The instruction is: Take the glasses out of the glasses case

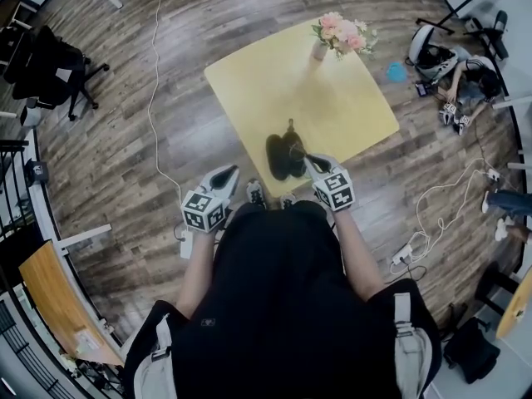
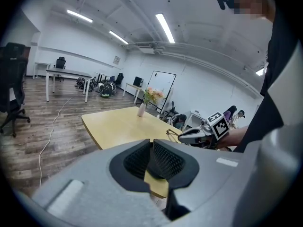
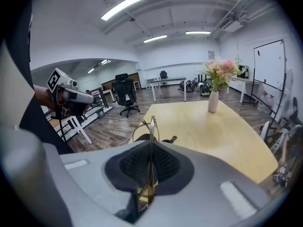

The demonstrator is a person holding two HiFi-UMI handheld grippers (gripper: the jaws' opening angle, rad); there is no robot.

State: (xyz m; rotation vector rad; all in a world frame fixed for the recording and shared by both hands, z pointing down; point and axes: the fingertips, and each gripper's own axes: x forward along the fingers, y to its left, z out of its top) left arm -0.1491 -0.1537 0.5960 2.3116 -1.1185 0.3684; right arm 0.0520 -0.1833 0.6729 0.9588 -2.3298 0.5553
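Glasses (image 3: 151, 126), one gold-rimmed pair, stand pinched in the right gripper (image 3: 150, 169) above the near edge of one yellow table (image 1: 349, 115). One black case (image 1: 278, 156) lies open there; one vase (image 1: 319, 51) of pink flowers stands at the far side. The left gripper (image 2: 152, 161), pressed together on nothing, hangs beside the table.

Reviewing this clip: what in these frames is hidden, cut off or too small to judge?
Glasses: edge-on in the right gripper view, lower frame buried inside the shut right gripper; lenses unreadable.
Glasses case: a small dark shape in the head view, inside unreadable; the gripper body covers most of it in the right gripper view.
Left gripper: its own body blocks the near edge of the table in the left gripper view.
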